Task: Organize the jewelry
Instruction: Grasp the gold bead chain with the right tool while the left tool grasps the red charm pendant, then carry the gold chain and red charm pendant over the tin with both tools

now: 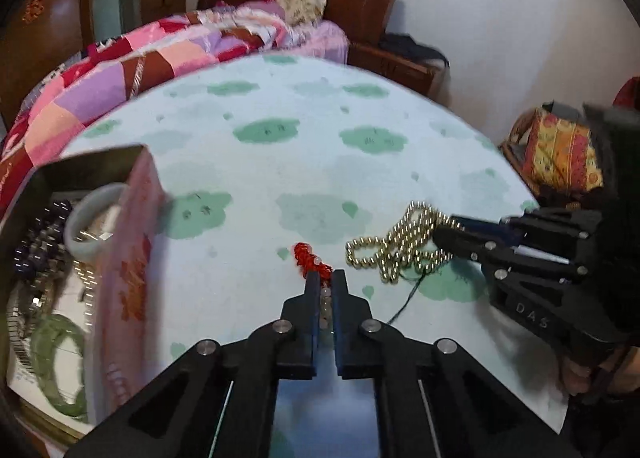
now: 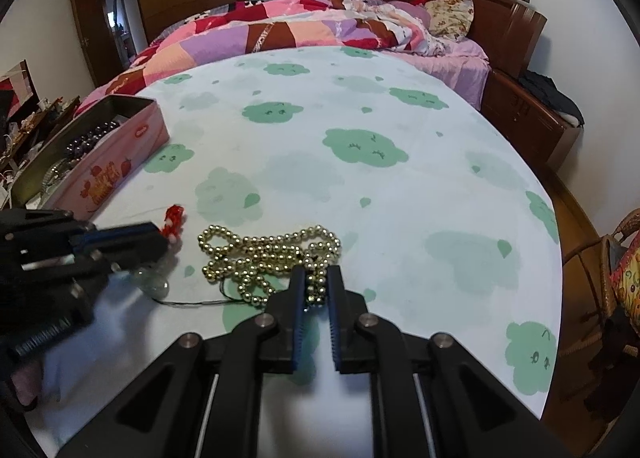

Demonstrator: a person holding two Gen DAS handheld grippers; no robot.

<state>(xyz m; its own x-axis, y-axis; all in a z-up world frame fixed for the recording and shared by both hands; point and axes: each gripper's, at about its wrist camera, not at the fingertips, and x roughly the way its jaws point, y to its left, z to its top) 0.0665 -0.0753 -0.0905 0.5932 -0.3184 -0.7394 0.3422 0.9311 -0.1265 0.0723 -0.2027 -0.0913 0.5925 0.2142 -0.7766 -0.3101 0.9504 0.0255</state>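
Observation:
My left gripper (image 1: 326, 278) is shut on a pale bead bracelet with a red knotted tassel (image 1: 310, 258), low over the cloth; it also shows in the right wrist view (image 2: 174, 220), with clear beads hanging under the left gripper (image 2: 160, 246). My right gripper (image 2: 316, 274) is shut on a heap of gold bead necklace (image 2: 268, 254), which lies on the cloth. In the left wrist view the necklace (image 1: 400, 246) sits right of the bracelet, with the right gripper (image 1: 444, 234) at its right end. The pink tin box (image 1: 132, 258) stands at the left.
The tin (image 2: 116, 162) holds a pale jade bangle (image 1: 86, 218), a green bangle (image 1: 56, 366), dark beads (image 1: 40, 242) and chains. The table cloth (image 2: 360, 178) has green cloud prints. A bed with a patchwork quilt (image 2: 300, 30) lies behind. A wicker chair (image 2: 616, 258) stands at the right.

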